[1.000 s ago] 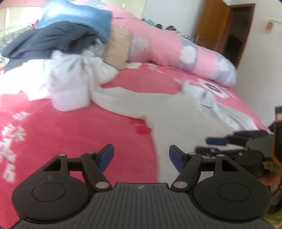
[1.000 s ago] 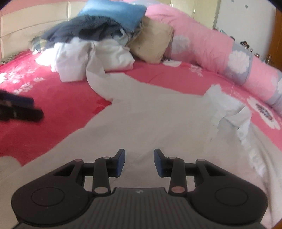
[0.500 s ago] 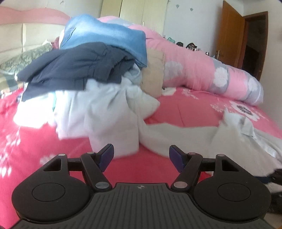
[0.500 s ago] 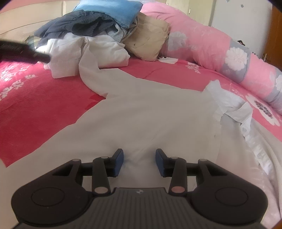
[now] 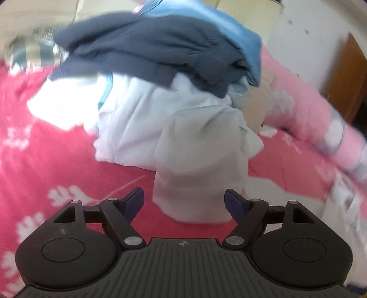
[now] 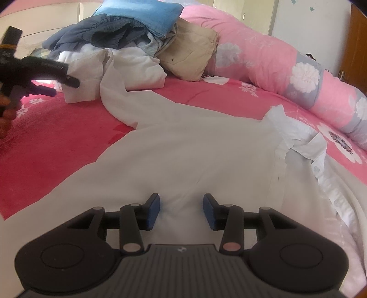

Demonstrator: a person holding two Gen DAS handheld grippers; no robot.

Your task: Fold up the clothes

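The white long-sleeved cotton shirt (image 6: pixel 183 155) is spread flat on the red floral bedspread (image 6: pixel 45 142), filling the near and middle part of the right wrist view. Its collar and button placket (image 6: pixel 296 146) are seen at the right, and one sleeve (image 6: pixel 119 96) runs away to the far left, where its cuff end (image 5: pixel 197 178) lies against the heap of unfolded clothes.

The right gripper (image 6: pixel 181 212) is positioned low over the body of the shirt. Its jaws have just been opening and stand part-way apart; cloth is seen between the blue pads (image 6: pixel 152 212), but whether it is pressed by them cannot be told.

The left gripper (image 5: pixel 183 204) is pointed at the cuff end. Its jaws are spread wide, with the pads clear of the fabric. This view is blurred. In the right wrist view the same gripper (image 6: pixel 66 86) is seen at the far left, beside the sleeve, held by a hand (image 6: pixel 5 110).

The heap comprises a dark navy garment (image 5: pixel 146 50), a light blue denim piece (image 6: pixel 142 13), crumpled white items (image 5: pixel 128 119) and a beige folded garment (image 6: pixel 190 52). A long pink floral bolster (image 6: pixel 286 66) lies at the far right.
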